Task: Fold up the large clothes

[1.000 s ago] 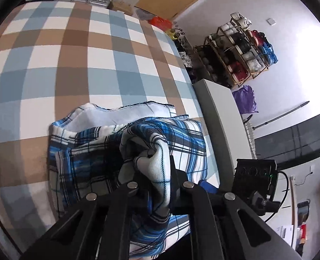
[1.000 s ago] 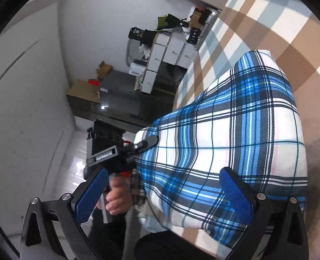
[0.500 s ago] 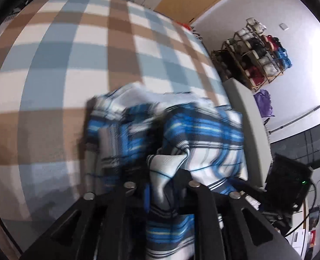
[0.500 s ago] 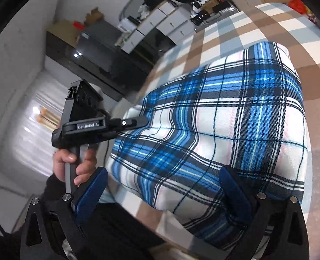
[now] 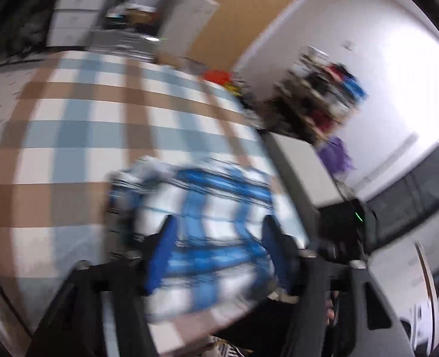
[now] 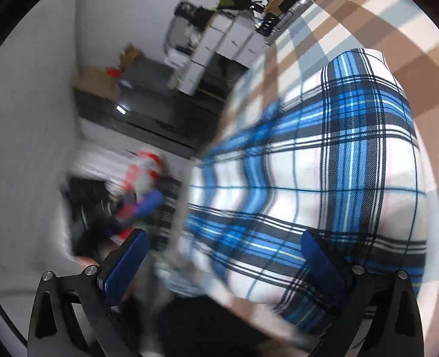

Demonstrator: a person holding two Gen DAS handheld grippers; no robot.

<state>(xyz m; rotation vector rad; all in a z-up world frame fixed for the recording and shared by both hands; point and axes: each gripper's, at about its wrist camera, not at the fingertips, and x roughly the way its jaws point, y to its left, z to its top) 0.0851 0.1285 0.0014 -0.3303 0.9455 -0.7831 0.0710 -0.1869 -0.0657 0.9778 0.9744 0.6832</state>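
Two views are showing one folded shirt (image 5: 207, 208) lying on a checked bed (image 5: 79, 136), near the edge closest to the person. In the left wrist view, which is blurred, the left gripper (image 5: 216, 253) is opening its jaws; the blue pads are standing apart on either side of the shirt's near end, and no cloth seems pinched between them, though the blur is making contact hard to judge. The shirt is lying straight ahead of and just below these jaws, its bundle running away from the camera toward the middle of the bed. Its blue, white and black plaid is looking bunched, with a paler layer peeking out at the far left. In the right wrist view, the right gripper (image 6: 219, 255) is holding its jaws wide and released, gripping nothing. The shirt (image 6: 323, 178) is filling the right half of this picture, with the right pad over its near edge and the left pad off the cloth, beyond the bed's edge. The top layer is lying smooth and domed here, long axis running away from the jaws. Both grippers are looking about equally near, so either could press or tidy next.
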